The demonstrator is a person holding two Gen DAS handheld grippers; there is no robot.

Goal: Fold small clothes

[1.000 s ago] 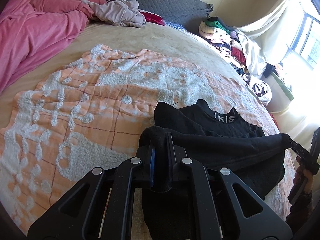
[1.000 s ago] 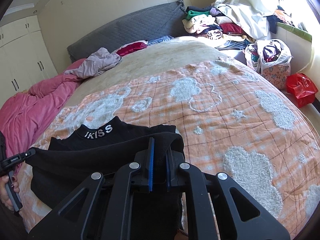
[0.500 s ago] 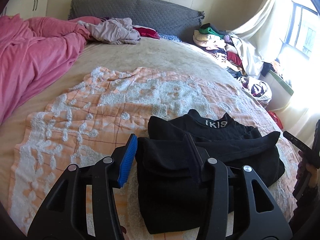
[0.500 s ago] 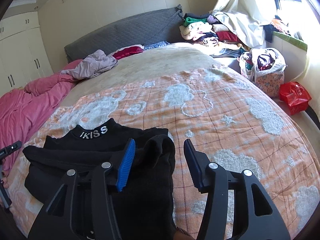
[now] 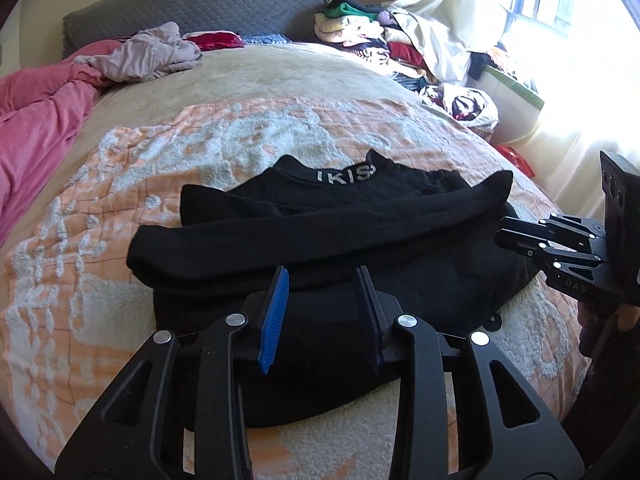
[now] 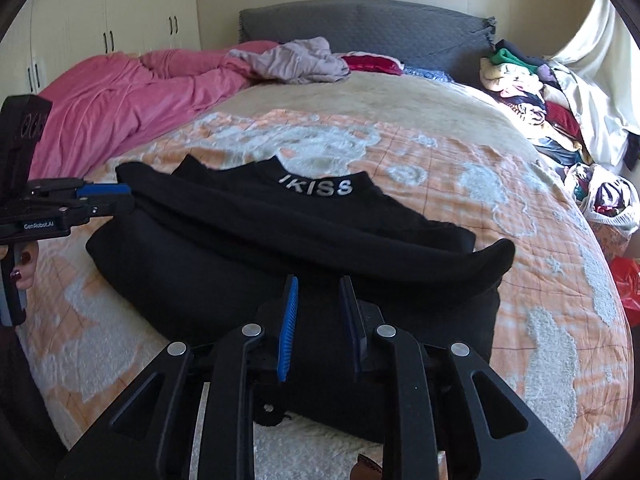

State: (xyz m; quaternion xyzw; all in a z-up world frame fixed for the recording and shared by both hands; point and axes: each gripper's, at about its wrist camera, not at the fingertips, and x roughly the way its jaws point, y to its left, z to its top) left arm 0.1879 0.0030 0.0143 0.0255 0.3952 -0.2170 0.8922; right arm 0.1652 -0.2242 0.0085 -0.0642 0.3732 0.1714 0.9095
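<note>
The black top lies folded on the orange blanket of the bed, long axis crosswise just ahead of both my tools; my left tool and right tool have just been closing, part open and holding nothing; open blanket lies beyond the collar.

Black top near hem hidden under left gripper body; collar lettering partly folded out of sight there, last letter lost. Right gripper frame covers the same hem. Clothes pile far right of it too jumbled to sort. Red bag cut by right edge. Hand at left edge mostly cropped.
</note>
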